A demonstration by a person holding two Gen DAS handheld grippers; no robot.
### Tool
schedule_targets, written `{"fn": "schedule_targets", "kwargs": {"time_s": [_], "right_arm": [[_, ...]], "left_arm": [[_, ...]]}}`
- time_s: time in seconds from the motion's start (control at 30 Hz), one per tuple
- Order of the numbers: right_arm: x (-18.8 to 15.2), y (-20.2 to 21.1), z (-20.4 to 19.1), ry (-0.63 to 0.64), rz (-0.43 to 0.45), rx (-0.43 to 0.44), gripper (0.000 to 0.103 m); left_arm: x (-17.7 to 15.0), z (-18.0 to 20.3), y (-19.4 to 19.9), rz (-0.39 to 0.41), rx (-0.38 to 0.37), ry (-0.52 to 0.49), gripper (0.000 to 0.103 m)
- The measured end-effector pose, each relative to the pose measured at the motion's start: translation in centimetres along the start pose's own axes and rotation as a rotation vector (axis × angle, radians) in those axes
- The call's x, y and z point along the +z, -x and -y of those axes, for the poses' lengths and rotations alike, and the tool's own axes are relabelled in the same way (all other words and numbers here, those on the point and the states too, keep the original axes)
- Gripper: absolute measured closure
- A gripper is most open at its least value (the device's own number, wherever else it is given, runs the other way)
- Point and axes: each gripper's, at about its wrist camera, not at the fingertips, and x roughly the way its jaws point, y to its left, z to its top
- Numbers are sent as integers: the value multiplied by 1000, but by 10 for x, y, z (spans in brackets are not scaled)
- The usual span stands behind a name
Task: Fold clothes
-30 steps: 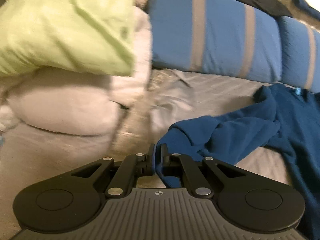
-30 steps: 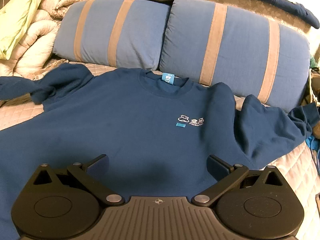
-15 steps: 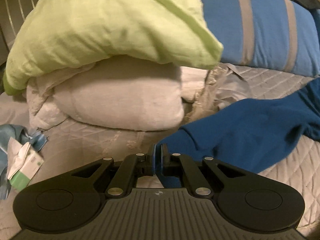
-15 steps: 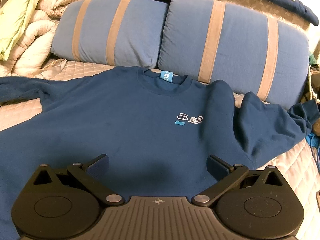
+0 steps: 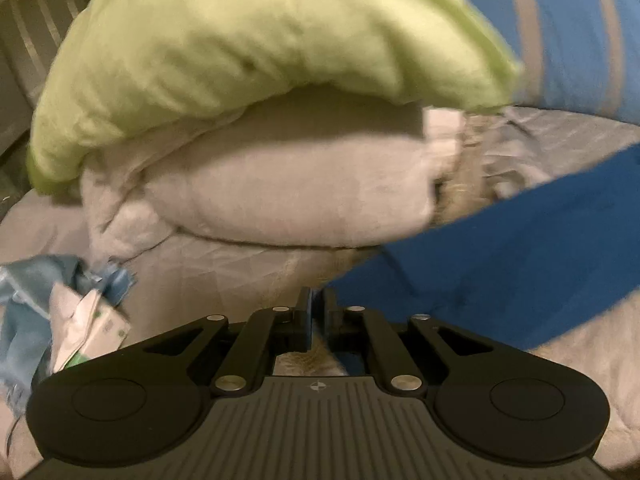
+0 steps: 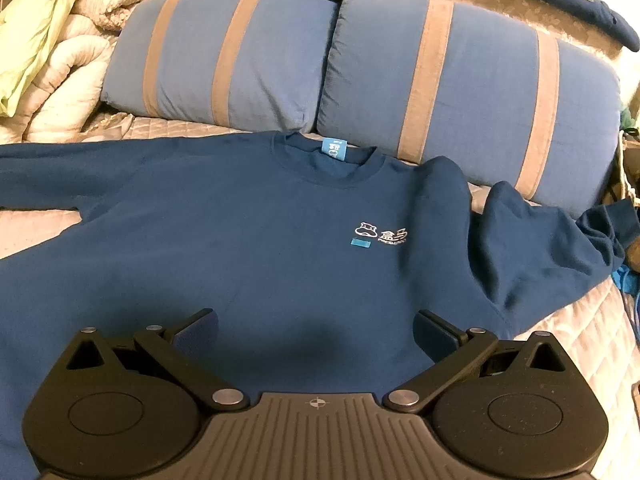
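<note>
A bed (image 6: 576, 332) with a pale quilted cover fills the room under warm, dim light. Two blue pillows (image 6: 472, 92) with tan stripes lean at its head. A rolled white duvet (image 5: 288, 188) under a lime-green blanket (image 5: 248, 48) sits at one side.

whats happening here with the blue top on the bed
A person with two handheld grippers is laying out a blue sweatshirt on the bed for folding. The left gripper is shut on the sweatshirt's sleeve, drawn out toward the piled bedding. The right gripper hovers open over the chest. The other sleeve lies bunched.
</note>
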Motion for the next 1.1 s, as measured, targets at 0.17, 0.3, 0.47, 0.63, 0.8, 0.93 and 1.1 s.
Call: {"fn": "schedule_targets", "kwargs": {"time_s": [0.17,0.3,0.47,0.63,0.8,0.93,1.1], "right_arm": [[-1,1,-2,9,2,-10,0],[-1,1,-1,-1,8,-14,0],[-2,0,-2,6,14,-20,0],[-3,2,0,-4,20,-22,0],[-4,4,-1,-8,29,-36,0],[-5,7,4,-33,45,-46,0],[-6,14,20,-103,62,-53,0]], "left_arm": [[-9,8,-16,-64,-7,11,90],[-12,23,7,-2,-83,29,61],[-12,63,51,106,-233,19,38],[-10,119,98,194,-419,32,35],[-7,177,140,248,-571,48,34],[-7,224,166,264,-669,31,34],[-20,280,190,270,-765,-46,34]]}}
